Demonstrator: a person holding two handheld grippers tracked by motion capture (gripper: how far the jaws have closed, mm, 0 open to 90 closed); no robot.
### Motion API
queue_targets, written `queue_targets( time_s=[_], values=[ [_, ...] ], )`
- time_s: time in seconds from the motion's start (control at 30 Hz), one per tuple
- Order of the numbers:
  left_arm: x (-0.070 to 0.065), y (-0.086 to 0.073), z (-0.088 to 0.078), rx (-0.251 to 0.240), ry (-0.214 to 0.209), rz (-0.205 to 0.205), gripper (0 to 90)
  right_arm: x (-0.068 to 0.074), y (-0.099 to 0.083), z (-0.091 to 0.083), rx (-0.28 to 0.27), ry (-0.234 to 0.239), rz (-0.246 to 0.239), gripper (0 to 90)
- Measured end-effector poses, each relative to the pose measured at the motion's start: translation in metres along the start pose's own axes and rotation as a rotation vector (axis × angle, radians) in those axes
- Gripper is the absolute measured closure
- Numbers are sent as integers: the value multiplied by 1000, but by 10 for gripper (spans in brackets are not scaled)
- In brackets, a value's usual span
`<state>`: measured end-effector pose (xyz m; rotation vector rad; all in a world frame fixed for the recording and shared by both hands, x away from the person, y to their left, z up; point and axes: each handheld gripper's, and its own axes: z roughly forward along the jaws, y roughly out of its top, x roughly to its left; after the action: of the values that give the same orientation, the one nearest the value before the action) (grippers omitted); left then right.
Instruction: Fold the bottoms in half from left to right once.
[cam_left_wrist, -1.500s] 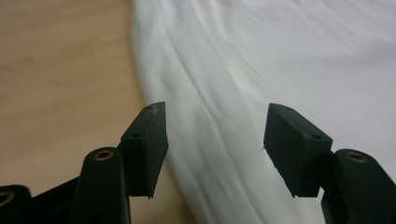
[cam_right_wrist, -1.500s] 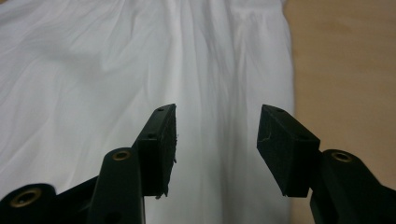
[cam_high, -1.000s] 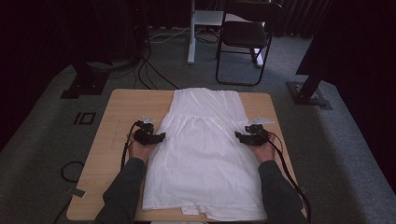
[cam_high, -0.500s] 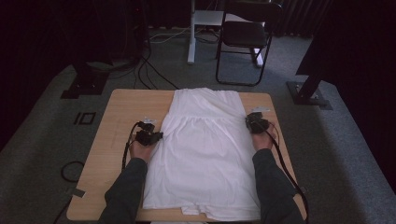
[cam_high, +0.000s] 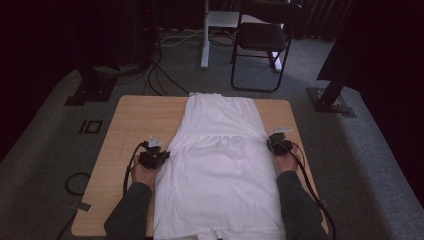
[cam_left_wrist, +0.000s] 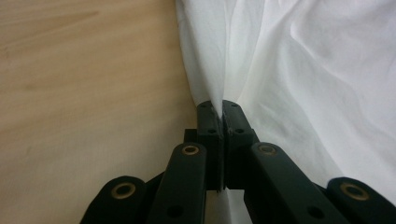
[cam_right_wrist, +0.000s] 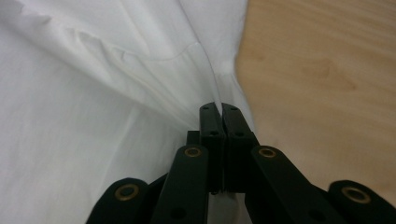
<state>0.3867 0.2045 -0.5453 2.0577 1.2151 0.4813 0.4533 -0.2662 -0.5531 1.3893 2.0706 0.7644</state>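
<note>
A white dress-like garment (cam_high: 220, 170) lies flat along the middle of the wooden table (cam_high: 135, 120), its gathered waist seam about halfway up. My left gripper (cam_high: 164, 156) is at the garment's left edge, just below the waist. In the left gripper view, the left gripper (cam_left_wrist: 221, 106) is shut on a pinched fold of the white cloth (cam_left_wrist: 303, 70). My right gripper (cam_high: 272, 145) sits at the right edge by the waist seam. In the right gripper view, the right gripper (cam_right_wrist: 220, 108) is likewise shut on a fold of the cloth (cam_right_wrist: 93, 116).
Bare wood lies on either side of the garment. Beyond the table's far edge are a black folding chair (cam_high: 262, 40), a white desk leg (cam_high: 205, 35), loose cables (cam_high: 160, 70) and two black stand bases (cam_high: 90, 90) on grey carpet.
Both grippers' jaws have closed on the garment's side edges. The left hand has slid toward the near edge. The right hand went outward to the right edge, then came slightly nearer.
</note>
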Motion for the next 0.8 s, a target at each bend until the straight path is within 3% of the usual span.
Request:
queue_targets(
  time_s=[0.07,0.17,0.37,0.5,0.53,0.6,0.63,0.7,0.73,0.8],
  values=[
    [-3,-12,-10,-1,-8,-3,884,6,-12,-11,-18,21,-4,884],
    [-3,-31,-29,-24,-52,-58,883,16,-31,-28,-34,48,-9,883],
    [-21,-62,-60,1,-52,-16,881,31,-64,-64,-18,125,27,882],
    [-30,-81,-74,16,-81,-28,880,35,-84,-85,3,173,60,880],
    [-31,-84,-78,17,-102,-41,880,36,-89,-90,7,182,78,879],
    [-32,-87,-83,7,-99,-45,865,36,-97,-98,12,204,121,874],
    [-32,-87,-85,-2,-82,-48,817,36,-99,-100,19,208,132,851],
    [-28,-83,-87,-46,-66,-70,647,38,-98,-105,-7,207,116,677],
    [-23,-79,-86,-73,-71,-95,587,37,-94,-108,-41,213,108,585],
    [-17,-68,-82,-102,-52,-103,512,38,-75,-108,-71,227,82,439]
  ],
)
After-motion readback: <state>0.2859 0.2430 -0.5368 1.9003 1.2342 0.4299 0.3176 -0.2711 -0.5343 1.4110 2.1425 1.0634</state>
